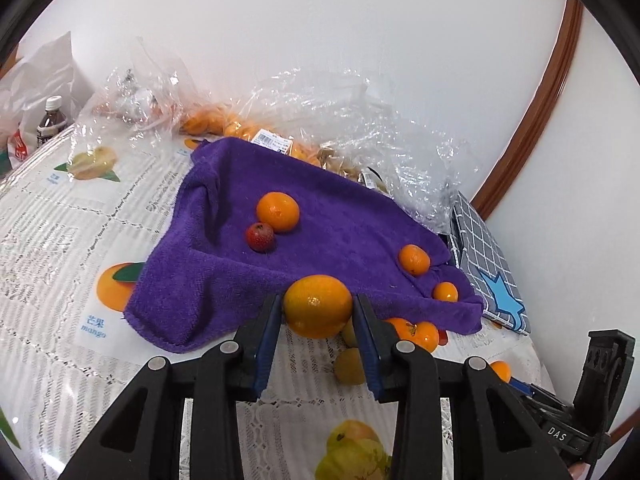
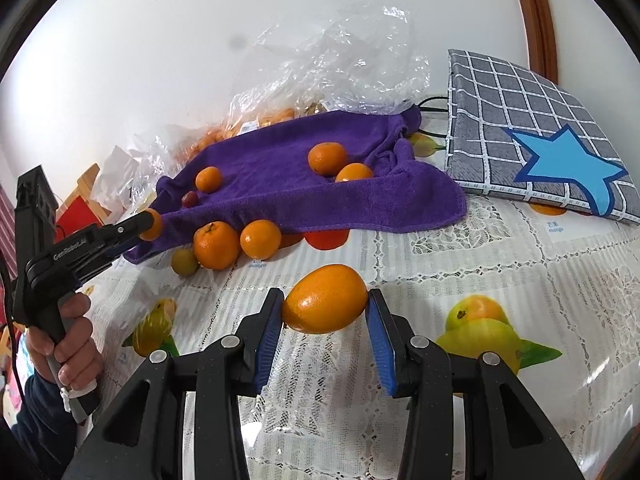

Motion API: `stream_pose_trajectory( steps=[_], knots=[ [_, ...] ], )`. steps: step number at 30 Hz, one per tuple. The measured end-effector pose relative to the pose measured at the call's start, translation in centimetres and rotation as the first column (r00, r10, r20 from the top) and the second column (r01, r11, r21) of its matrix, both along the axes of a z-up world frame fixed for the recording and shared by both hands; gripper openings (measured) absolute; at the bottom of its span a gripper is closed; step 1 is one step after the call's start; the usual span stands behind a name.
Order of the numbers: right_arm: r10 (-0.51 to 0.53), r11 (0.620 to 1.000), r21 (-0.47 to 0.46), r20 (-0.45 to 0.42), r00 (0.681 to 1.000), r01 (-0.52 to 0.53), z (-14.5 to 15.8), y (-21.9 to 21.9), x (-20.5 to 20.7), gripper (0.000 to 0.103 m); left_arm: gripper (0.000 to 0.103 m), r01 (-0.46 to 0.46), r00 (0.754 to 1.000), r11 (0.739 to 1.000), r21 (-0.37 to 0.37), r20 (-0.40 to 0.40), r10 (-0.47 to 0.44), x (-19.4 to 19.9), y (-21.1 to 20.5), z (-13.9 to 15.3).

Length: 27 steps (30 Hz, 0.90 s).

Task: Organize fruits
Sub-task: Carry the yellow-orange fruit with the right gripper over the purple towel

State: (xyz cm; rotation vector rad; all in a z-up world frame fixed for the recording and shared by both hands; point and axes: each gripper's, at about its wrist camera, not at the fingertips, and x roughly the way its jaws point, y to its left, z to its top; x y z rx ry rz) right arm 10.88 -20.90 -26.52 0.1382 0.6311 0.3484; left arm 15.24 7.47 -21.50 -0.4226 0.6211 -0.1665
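Note:
My left gripper [image 1: 318, 308] is shut on an orange [image 1: 318, 306] just above the near edge of a purple towel [image 1: 320, 236]. On the towel lie an orange [image 1: 277, 212], a small red fruit [image 1: 260, 237] and two small oranges [image 1: 414, 259]. My right gripper [image 2: 325, 310] is shut on an oval orange fruit [image 2: 325, 298] above the tablecloth. In the right wrist view the left gripper [image 2: 146, 226] shows at the towel's [image 2: 312, 184] left end. Two oranges [image 2: 216, 245] and a yellow-green fruit [image 2: 185, 262] lie beside the towel edge.
A fruit-print lace tablecloth [image 2: 460, 264] covers the table. Clear plastic bags of oranges [image 1: 240, 126] lie behind the towel by the white wall. A grey checked pad with a blue star [image 2: 532, 148] sits at the right. A bottle [image 1: 50, 120] stands far left.

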Motion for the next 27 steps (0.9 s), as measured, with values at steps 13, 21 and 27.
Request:
stream_pose_trajectory(
  steps=[13,21,27],
  knots=[
    [0.024,0.996,-0.091,0.080,0.996,-0.017,4.0,1.9,0.5,0.042,0.035,-0.064,0.997,0.997,0.039,0.035,0.063,-0.7,2.8,1.8],
    [0.005,0.991,-0.131,0.149,0.989,0.015,7.4,2.0,4.4,0.042,0.035,-0.117,0.992,0.991,0.064,0.063,0.113,2.2,5.3,3.7],
    [-0.021,0.992,-0.124,0.132,0.991,0.037,7.9,1.9,8.9,0.042,0.035,-0.100,0.992,0.993,0.067,0.079,0.095,5.7,4.8,4.8]
  ],
)
